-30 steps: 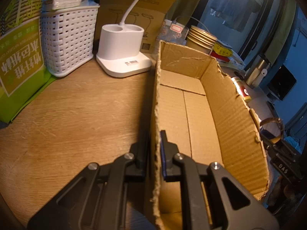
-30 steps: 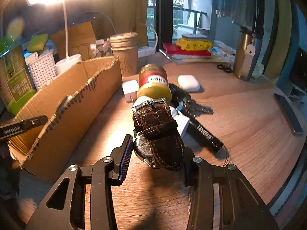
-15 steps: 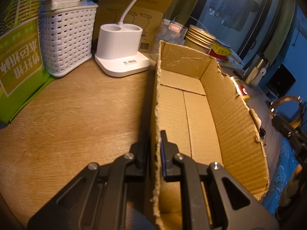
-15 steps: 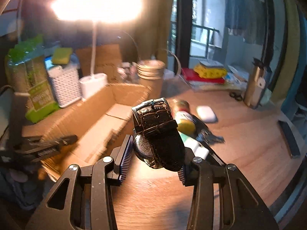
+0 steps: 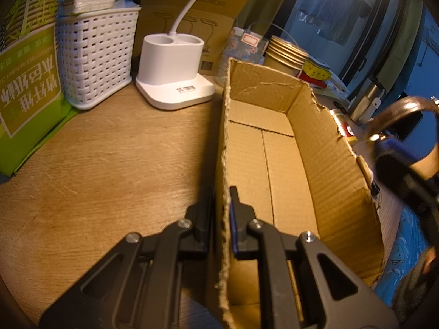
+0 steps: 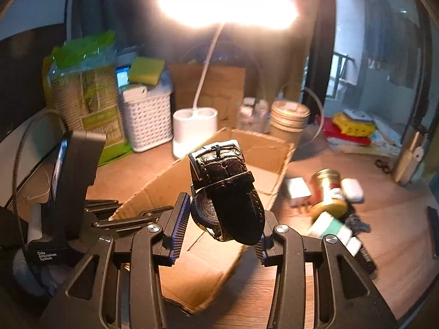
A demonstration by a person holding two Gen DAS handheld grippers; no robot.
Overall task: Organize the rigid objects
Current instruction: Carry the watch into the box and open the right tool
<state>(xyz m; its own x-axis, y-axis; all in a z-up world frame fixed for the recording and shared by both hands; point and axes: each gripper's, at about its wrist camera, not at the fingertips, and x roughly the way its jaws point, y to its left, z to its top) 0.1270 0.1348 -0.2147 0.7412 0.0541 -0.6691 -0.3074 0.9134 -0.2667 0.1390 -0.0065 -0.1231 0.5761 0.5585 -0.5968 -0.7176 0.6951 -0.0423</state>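
My left gripper (image 5: 223, 205) is shut on the near left wall of an open, empty cardboard box (image 5: 271, 164), one finger inside and one outside. My right gripper (image 6: 219, 219) is shut on a wristwatch (image 6: 227, 192) with a dark leather strap and holds it in the air above the near end of the box (image 6: 263, 148). The watch strap (image 5: 395, 115) and right gripper show at the right edge of the left wrist view, above the box's right wall. A yellow-lidded jar (image 6: 328, 192), a white tube (image 6: 332, 230), a white charger (image 6: 297, 189) and a white case (image 6: 352, 189) lie on the table right of the box.
A white woven basket (image 5: 96, 60), a white lamp base (image 5: 172, 74), a green paper pack (image 5: 24, 96) and stacked paper cups (image 5: 285, 54) stand behind the box. A steel flask (image 6: 408, 153) and books (image 6: 351, 128) are at the far right. The lamp glares overhead.
My right gripper has lifted the watch off the table and carried it left, from beside the jar to above the box. The left gripper has kept its hold on the box wall.
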